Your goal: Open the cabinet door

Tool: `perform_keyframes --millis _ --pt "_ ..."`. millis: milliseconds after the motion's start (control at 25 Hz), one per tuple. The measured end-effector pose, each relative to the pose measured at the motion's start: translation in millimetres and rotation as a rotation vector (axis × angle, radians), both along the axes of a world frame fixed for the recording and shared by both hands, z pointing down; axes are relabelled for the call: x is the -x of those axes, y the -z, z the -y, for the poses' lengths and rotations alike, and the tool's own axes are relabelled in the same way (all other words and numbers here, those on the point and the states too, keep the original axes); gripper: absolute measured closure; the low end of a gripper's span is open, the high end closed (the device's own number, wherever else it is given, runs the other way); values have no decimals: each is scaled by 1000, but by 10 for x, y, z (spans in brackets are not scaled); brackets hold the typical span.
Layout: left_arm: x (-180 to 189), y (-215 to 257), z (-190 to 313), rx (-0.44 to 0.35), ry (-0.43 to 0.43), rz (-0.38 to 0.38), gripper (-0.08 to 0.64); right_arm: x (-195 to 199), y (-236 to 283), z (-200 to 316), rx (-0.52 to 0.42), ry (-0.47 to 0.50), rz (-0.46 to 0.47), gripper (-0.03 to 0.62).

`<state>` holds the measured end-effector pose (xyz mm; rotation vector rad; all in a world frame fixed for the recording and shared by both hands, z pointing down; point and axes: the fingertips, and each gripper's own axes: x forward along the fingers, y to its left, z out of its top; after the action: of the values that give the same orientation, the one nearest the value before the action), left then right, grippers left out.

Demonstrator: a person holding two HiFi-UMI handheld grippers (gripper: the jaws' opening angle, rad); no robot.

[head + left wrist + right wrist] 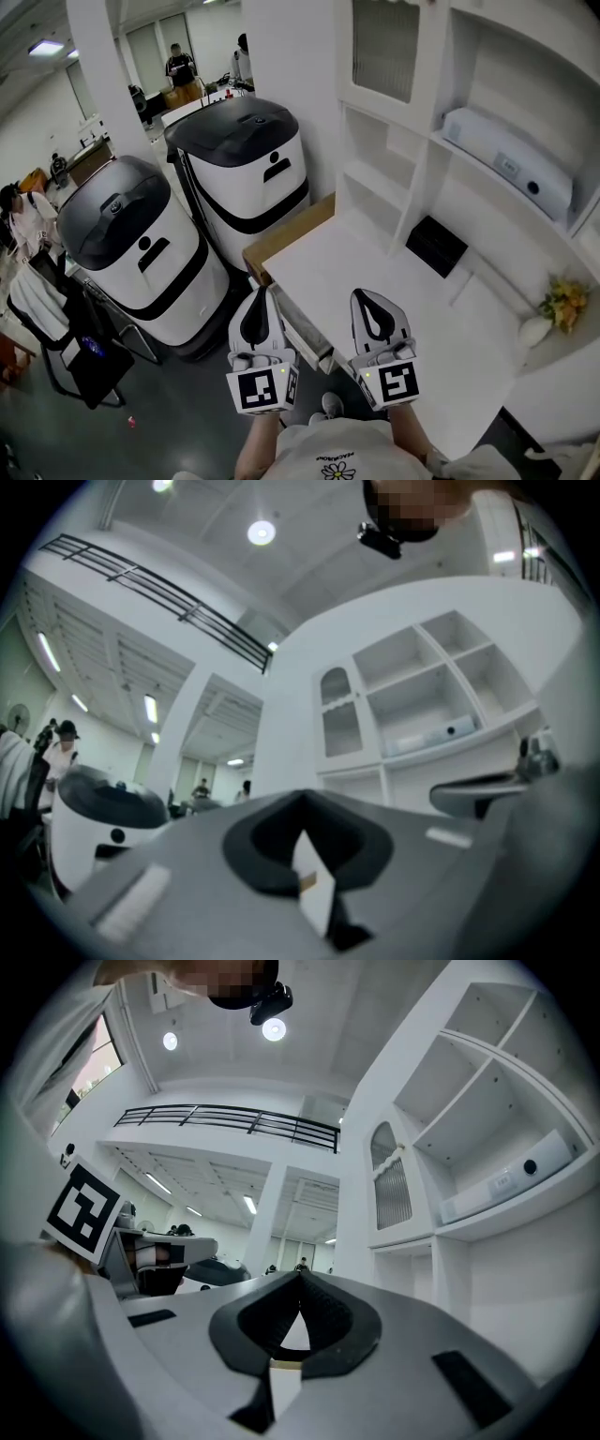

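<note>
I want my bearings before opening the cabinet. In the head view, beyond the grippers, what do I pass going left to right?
person → nearer white machine → farther white machine → glass cabinet door → flowers

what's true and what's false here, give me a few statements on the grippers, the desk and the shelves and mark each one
1. The left gripper and the right gripper both have their jaws together, with nothing between them. True.
2. The right gripper grips the cabinet door. False: it is well apart from the door, down by the near edge of the desk.
3. A black box lies on the desk. True.
4. The flowers stand at the left of the head view. False: they are at the far right.
5. A white device lies on a shelf. True.
</note>
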<state>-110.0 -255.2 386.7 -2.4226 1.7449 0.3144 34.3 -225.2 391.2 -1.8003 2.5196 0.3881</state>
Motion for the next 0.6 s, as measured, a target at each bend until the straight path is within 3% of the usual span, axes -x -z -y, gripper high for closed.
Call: perform_keyframes --millis 360,600 --pt "-319 489 338 -59 -57 1 555 -245 528 247 -91 -39 -27 592" --pt "-755 1326 626 -116 -257 -121 555 -573 1389 544 -223 -128 -131 592"
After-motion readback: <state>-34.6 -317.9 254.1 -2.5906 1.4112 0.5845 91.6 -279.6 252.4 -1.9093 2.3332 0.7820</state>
